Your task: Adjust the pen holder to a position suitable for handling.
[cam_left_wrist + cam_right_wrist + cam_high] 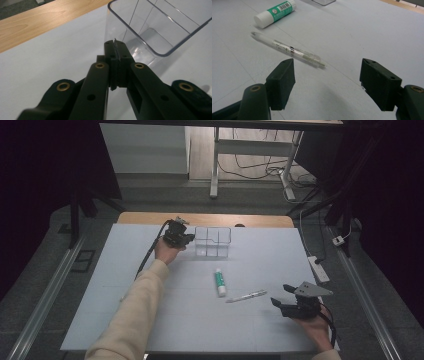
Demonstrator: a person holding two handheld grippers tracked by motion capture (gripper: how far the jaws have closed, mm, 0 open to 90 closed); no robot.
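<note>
Clear plastic pinched tight: the left tongs (115,43) are clamped on the near wall of the box (213,241), so keep that squeeze steady and slide it low across the desk (260,315) without tipping. The right tongs (327,82) hang wide just off the desk; the pen (287,49) lies just ahead of them, the glue stick (275,13) beyond it. Come down square over the barrel.

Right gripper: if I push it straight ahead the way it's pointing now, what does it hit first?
Most likely the clear pen, lying crosswise just beyond the open right gripper; the glue stick lies farther on.
</note>
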